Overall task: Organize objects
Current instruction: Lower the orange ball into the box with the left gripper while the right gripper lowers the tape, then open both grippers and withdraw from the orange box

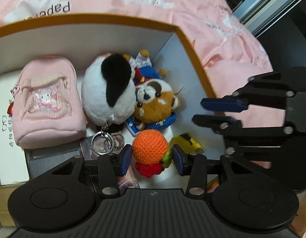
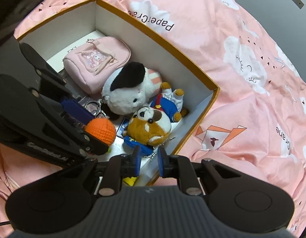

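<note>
My left hand-held gripper (image 1: 152, 156) clamps the crochet orange (image 1: 149, 146) above the box (image 1: 190, 45); right hand-held gripper (image 2: 149, 158) nearly together, empty. Next: lower, release.

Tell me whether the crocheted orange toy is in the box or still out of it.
Partly in: the crocheted orange toy sits between the left claw's pads over the box's floor, below the rim; whether it touches the floor cannot be told.

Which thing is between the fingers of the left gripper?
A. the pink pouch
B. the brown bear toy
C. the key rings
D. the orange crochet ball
D: in the left wrist view the orange crochet ball sits between the two blue pads of the left gripper, over the box.
</note>
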`<control>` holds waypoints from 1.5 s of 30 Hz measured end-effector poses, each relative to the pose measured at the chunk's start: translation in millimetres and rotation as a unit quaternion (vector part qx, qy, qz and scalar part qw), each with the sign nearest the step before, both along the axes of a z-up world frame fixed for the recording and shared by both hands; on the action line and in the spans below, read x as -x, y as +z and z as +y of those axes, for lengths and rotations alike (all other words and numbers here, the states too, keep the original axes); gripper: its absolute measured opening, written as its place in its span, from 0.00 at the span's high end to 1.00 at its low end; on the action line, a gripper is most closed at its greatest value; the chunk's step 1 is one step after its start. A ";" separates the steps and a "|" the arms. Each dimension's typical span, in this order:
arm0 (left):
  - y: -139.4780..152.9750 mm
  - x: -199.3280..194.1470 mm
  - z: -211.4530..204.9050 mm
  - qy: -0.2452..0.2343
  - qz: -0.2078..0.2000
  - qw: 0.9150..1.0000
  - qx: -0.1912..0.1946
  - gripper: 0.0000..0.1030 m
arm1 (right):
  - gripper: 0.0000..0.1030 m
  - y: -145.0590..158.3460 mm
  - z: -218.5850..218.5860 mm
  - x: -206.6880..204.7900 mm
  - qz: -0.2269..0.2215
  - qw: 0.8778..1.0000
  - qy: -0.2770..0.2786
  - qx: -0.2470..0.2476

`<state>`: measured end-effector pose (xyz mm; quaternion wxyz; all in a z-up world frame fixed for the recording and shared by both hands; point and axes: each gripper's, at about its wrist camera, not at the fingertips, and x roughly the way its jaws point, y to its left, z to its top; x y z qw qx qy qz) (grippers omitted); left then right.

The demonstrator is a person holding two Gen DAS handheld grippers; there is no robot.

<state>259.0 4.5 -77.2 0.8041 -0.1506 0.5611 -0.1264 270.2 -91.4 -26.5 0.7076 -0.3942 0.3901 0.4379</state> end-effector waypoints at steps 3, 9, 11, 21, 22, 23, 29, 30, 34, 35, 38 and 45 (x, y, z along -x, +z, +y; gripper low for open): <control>-4.6 0.3 -1.6 -0.002 0.009 1.000 0.005 0.51 | 0.83 1.3 -3.4 -1.3 0.008 1.000 -0.005 -0.012; -9.1 2.5 -2.6 -0.002 0.012 1.000 0.010 0.51 | 0.82 -0.4 -4.0 0.7 0.009 1.000 -0.006 -0.017; -8.8 4.1 -3.8 -0.004 0.010 1.000 0.005 0.50 | 0.81 0.2 -5.6 1.5 0.010 1.000 -0.007 -0.019; 1.0 16.2 -9.5 -0.002 -0.016 0.999 -0.031 0.48 | 0.68 7.8 -10.8 7.8 0.009 0.999 -0.019 -0.033; 3.5 18.5 -9.4 0.001 -0.021 0.999 -0.034 0.48 | 0.68 9.8 -11.7 9.0 0.008 0.999 -0.021 -0.037; 6.5 21.1 -9.1 0.004 -0.026 0.999 -0.036 0.48 | 0.66 11.8 -12.9 10.0 0.008 0.999 -0.023 -0.040; 31.4 47.5 -2.0 0.048 -0.092 0.993 -0.053 0.48 | 0.52 29.3 -23.4 17.6 0.009 0.995 -0.057 -0.084; 37.6 53.1 -0.6 0.061 -0.111 0.990 -0.058 0.49 | 0.52 32.8 -26.1 20.0 0.010 0.993 -0.064 -0.097; 62.6 82.8 3.2 0.113 -0.195 0.969 -0.097 0.49 | 0.42 43.4 -36.9 33.8 0.020 0.982 -0.094 -0.160; 67.8 87.5 2.2 0.122 -0.210 0.964 -0.109 0.49 | 0.39 45.0 -39.8 38.2 0.024 0.978 -0.103 -0.179; 80.2 105.5 4.0 0.148 -0.247 0.946 -0.151 0.49 | 0.39 47.9 -48.1 51.2 0.035 0.963 -0.133 -0.231; 98.0 139.4 4.5 0.200 -0.314 0.900 -0.225 0.49 | 0.28 49.1 -63.3 80.2 0.051 0.920 -0.196 -0.335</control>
